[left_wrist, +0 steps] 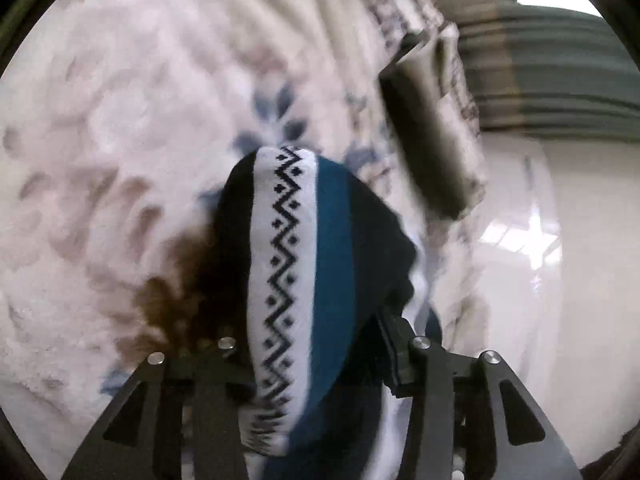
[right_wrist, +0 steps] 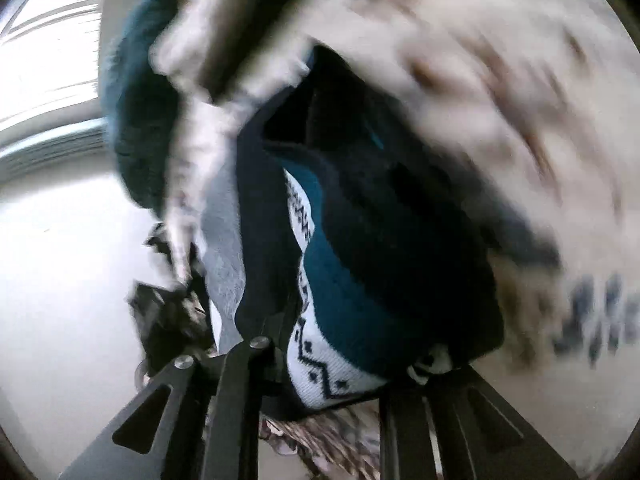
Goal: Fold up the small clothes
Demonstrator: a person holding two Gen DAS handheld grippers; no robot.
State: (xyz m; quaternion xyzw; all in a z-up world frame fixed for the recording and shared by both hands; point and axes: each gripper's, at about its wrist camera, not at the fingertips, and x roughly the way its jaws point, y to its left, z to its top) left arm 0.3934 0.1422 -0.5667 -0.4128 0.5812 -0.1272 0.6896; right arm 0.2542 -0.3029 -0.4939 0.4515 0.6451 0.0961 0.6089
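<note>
Both the left gripper (left_wrist: 316, 344) and right gripper (right_wrist: 324, 364) have jaws clamped on the patterned sock (left_wrist: 296, 280), held above the fleece blanket (left_wrist: 120, 120). Uneven pulling risks slippage, spoiling the fold.

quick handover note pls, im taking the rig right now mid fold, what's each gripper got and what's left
Left gripper: shut on the patterned sock, black, white zigzag and teal bands, lifted above the fluffy blanket.
Right gripper: shut on what looks like the same sock, bunched between its fingers.
Done: sock picked up by both grippers.
Left: it is not yet folded or laid down. Both views are motion-blurred, so check the grip before moving on.
</note>
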